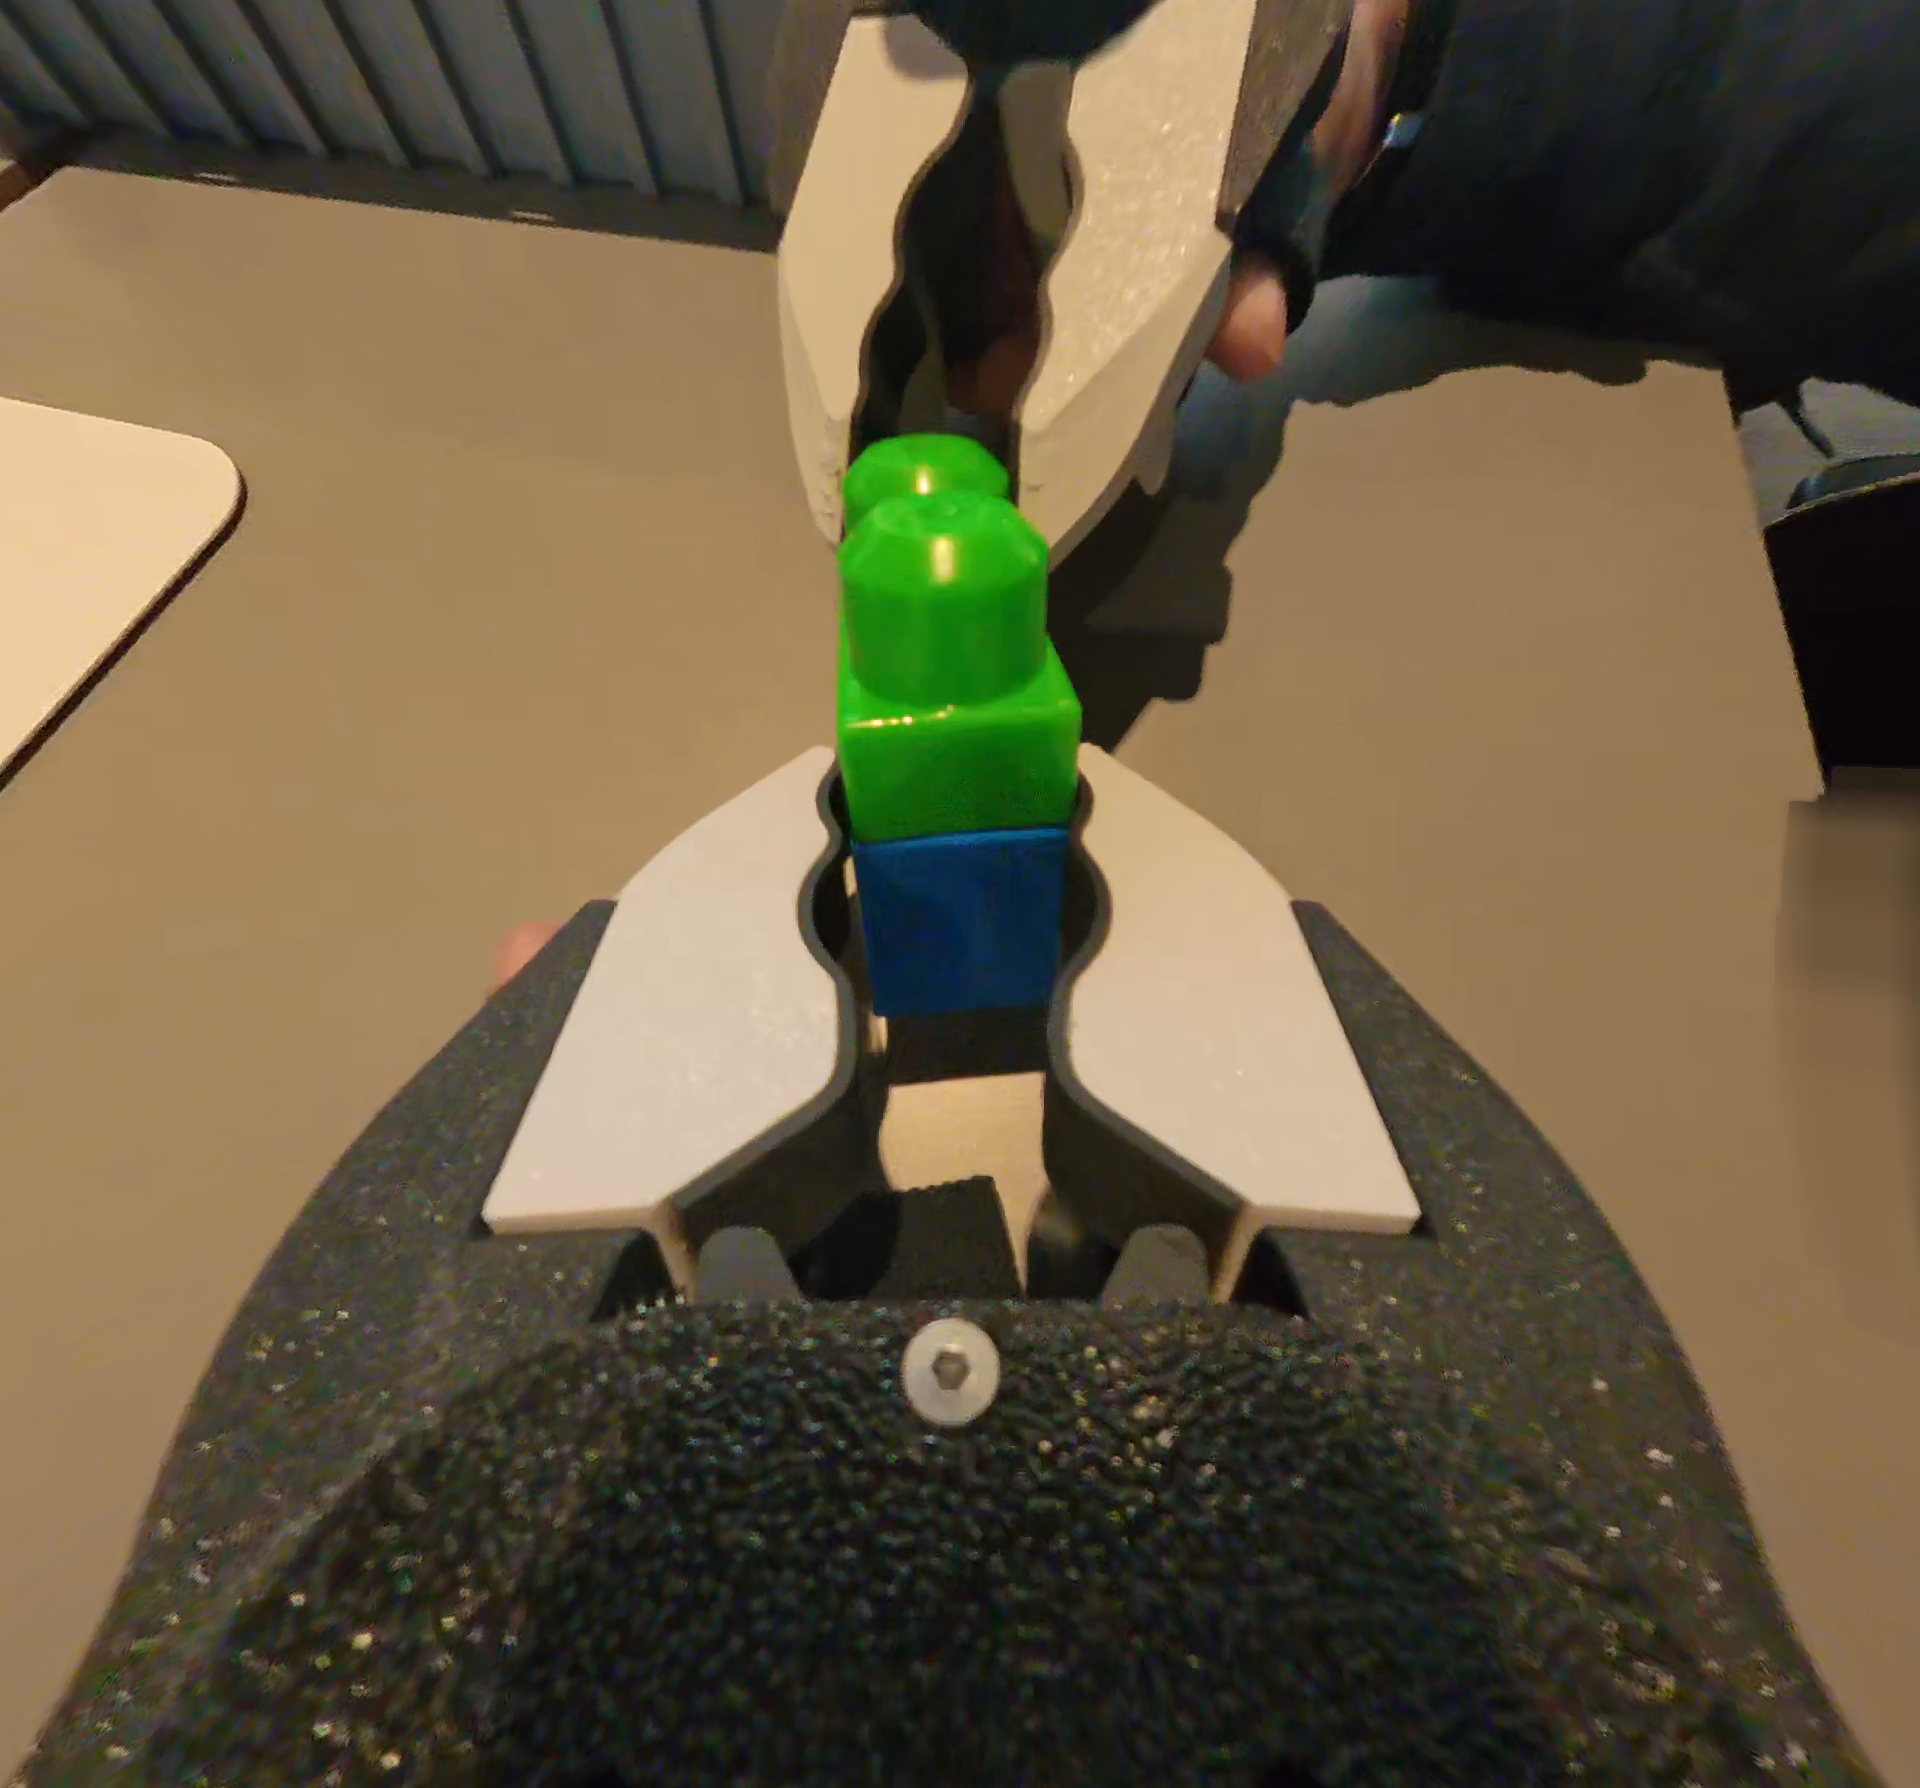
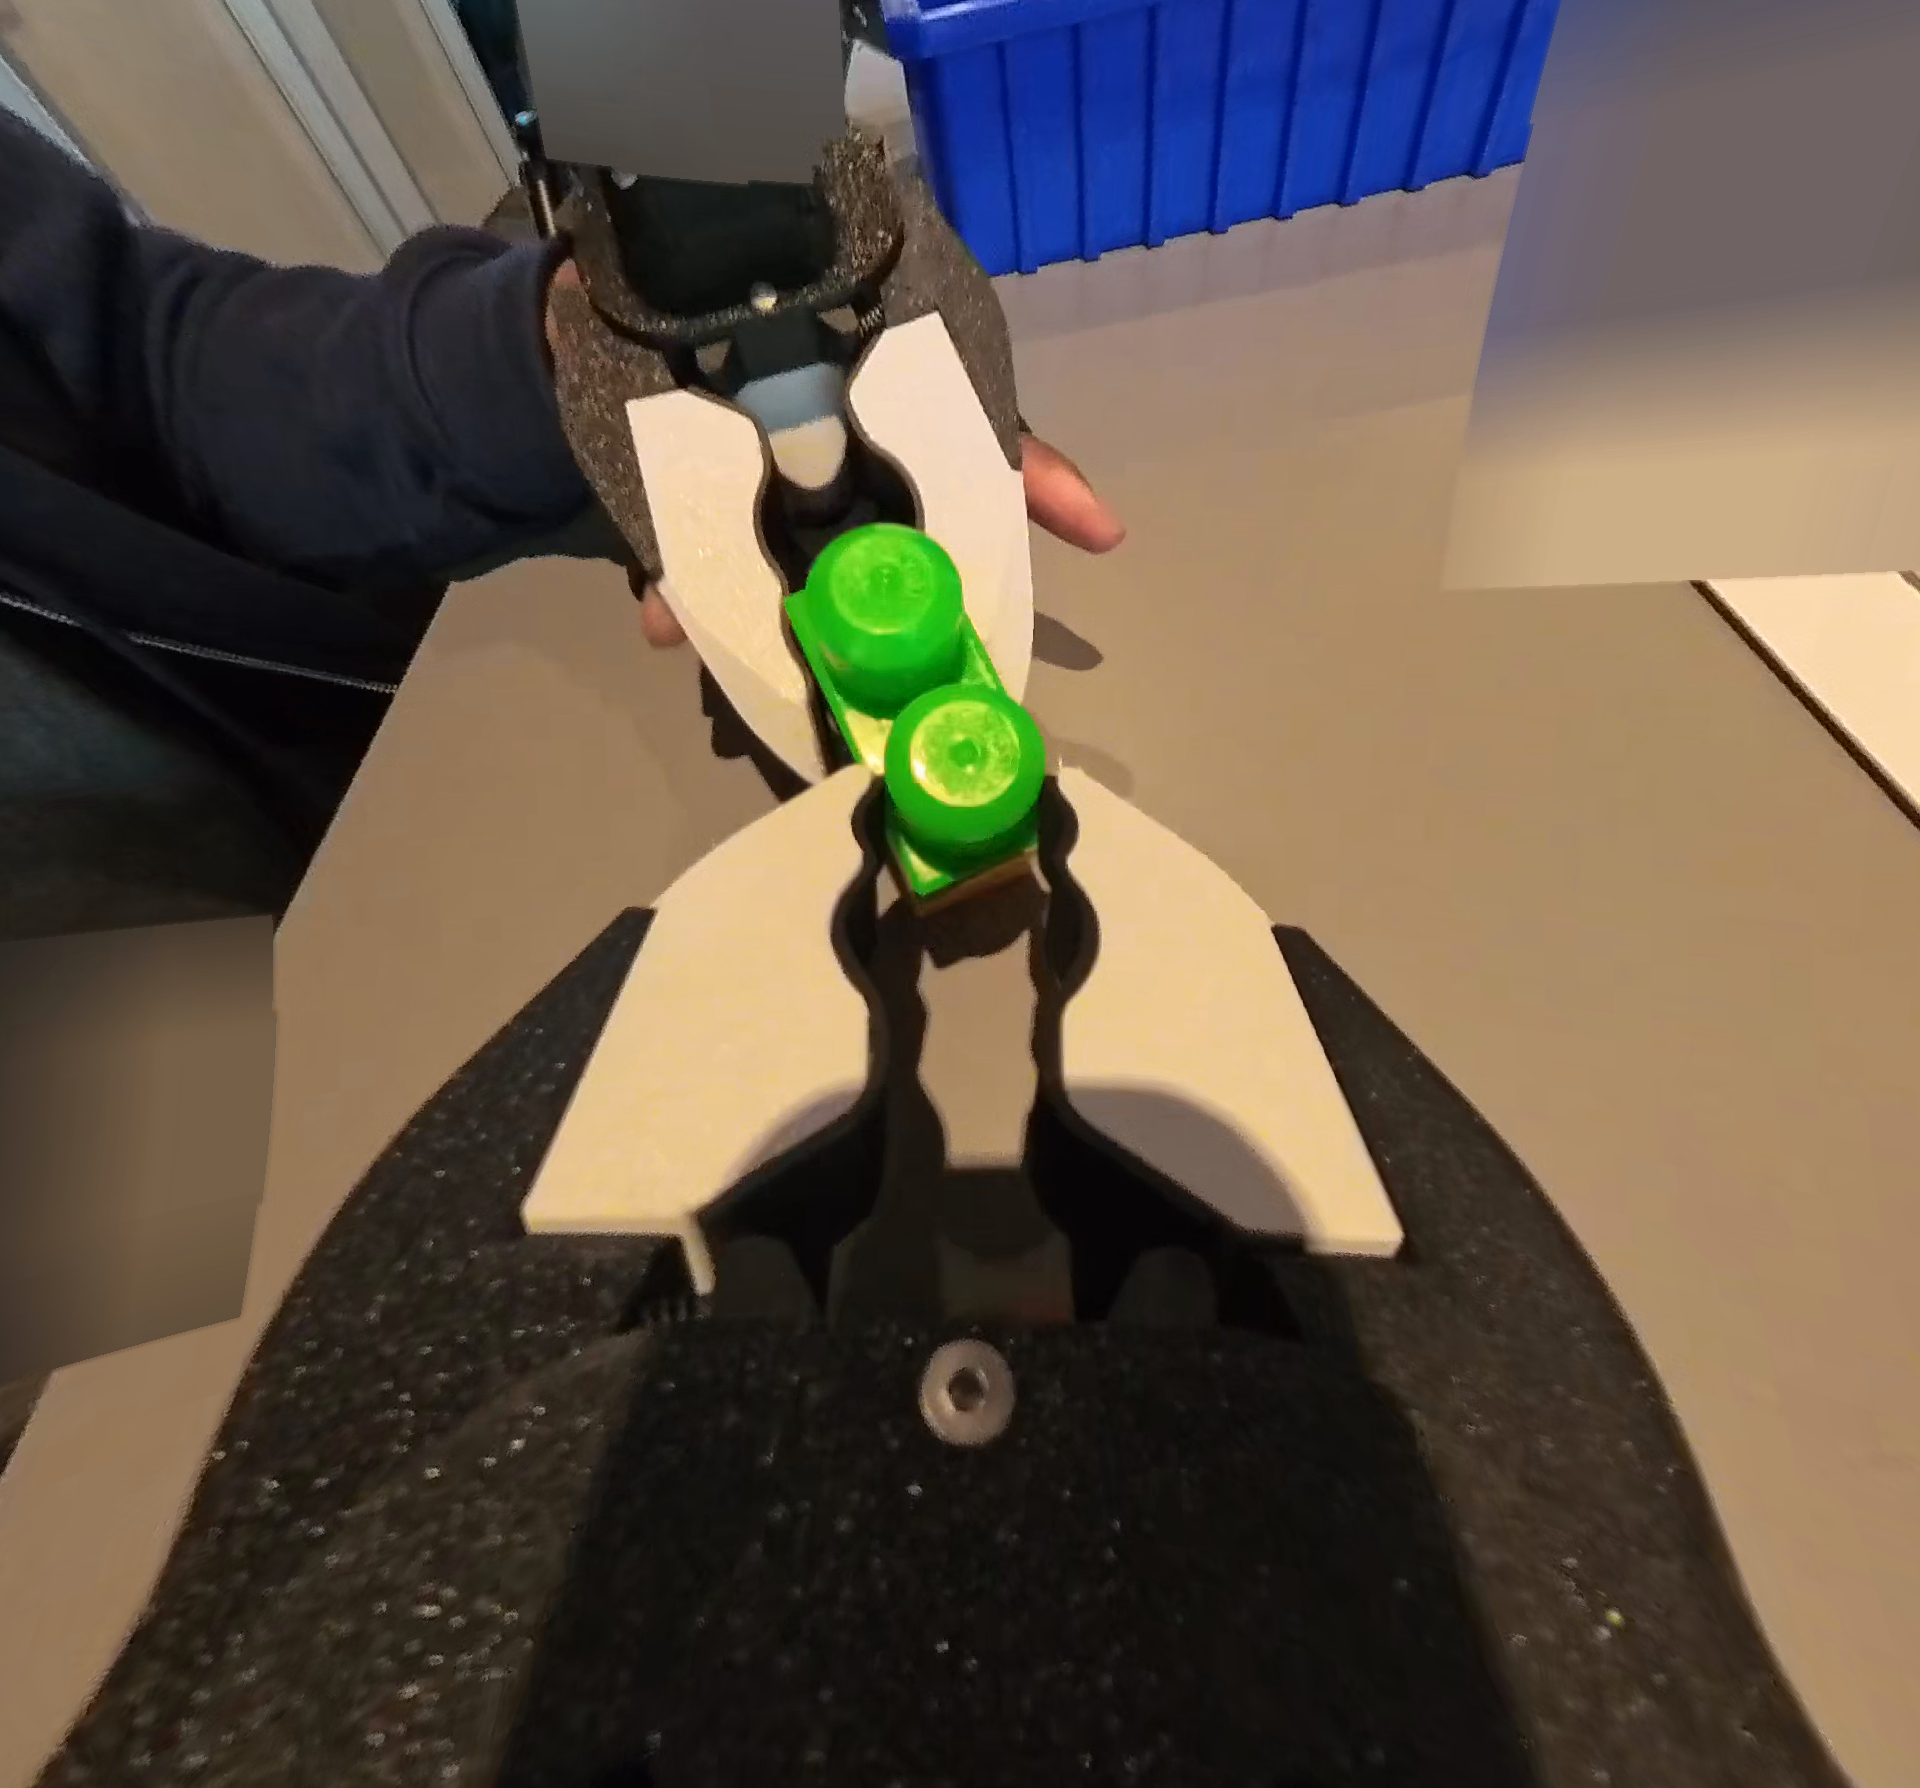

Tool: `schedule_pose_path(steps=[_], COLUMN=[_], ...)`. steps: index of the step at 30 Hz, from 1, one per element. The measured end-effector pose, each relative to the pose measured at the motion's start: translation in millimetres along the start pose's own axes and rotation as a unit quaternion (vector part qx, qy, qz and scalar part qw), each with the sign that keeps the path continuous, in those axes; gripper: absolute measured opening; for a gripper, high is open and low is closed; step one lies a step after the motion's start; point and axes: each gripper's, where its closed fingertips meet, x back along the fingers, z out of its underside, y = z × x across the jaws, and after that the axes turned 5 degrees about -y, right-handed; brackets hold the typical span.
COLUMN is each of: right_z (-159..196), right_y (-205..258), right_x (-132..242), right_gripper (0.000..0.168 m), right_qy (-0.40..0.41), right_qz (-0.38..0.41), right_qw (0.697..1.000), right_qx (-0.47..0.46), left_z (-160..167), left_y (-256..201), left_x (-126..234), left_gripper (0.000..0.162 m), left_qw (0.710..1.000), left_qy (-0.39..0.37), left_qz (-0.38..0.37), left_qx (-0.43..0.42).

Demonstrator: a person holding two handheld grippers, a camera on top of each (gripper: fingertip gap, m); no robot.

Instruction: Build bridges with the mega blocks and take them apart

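- Left gripper [image 1: 961, 865]: jaws narrowed onto the near end of a two-block stack, inner edges against the blue block [image 1: 961, 923] and the base of the green block [image 1: 956, 699] above it.
- Right gripper [image 2: 961, 834]: jaws closed in around the other end of the green block [image 2: 914, 699], pinching it just under the nearer stud.
- Left wrist view: the right gripper [image 1: 940, 481] comes down from above at the far end of the green block, tips either side of the far stud.
- Right wrist view: the left gripper [image 2: 914, 678] reaches in from the opposite side, fingers flanking the far stud.
- The green block has two round studs on top and sits pressed onto the blue block; the blue block's underside is clear of the worktop [image 1: 416, 595], a shadow showing beneath it.
- A brownish edge shows under the green block's near end in the right wrist view; cannot tell what it belongs to.
- A blue ribbed bin [image 2: 1226, 76] stands at the far side of the worktop, well apart from the blocks.
- A pale rounded-corner board [image 1: 94, 543] lies on the worktop to the left, well apart from the grippers.
- Dark sleeves and fingerless gloves are visible behind each opposing gripper.
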Motion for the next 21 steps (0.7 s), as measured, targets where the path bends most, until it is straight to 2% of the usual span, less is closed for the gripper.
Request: schedule_pose_path(steps=[6, 9, 13, 17, 21], right_z=[0.9, 1.5, 6.6, 10.0, 13.1], right_y=[4.3, 6.6, 13.7, 12.0, 11.1], right_x=[-3.9, -4.1, -6.1, -5.3, -5.6], right_gripper=[0.027, 0.027, 0.039, 0.043, 0.043], right_qy=[0.008, 0.01, 0.028, 0.04, 0.05], right_qz=[0.01, 0.007, -0.008, -0.005, -0.006], right_qw=[0.999, 0.999, 0.997, 0.997, 0.997], right_qx=[0.037, 0.047, 0.065, 0.065, 0.06], left_z=[11.4, 29.4, 35.1, 35.1, 17.9], left_y=[0.5, 8.3, 10.1, 8.5, 3.4], left_x=[5.0, 3.6, 2.3, 9.5, 21.7], left_gripper=[0.037, 0.04, 0.048, 0.055, 0.056], left_qw=[1.0, 0.995, 0.992, 0.994, 0.998], left_qy=[0.028, 0.086, 0.108, 0.096, 0.032], left_qz=[-0.005, -0.04, -0.06, -0.053, -0.034], left_qx=[0.002, -0.017, -0.031, -0.03, -0.051])
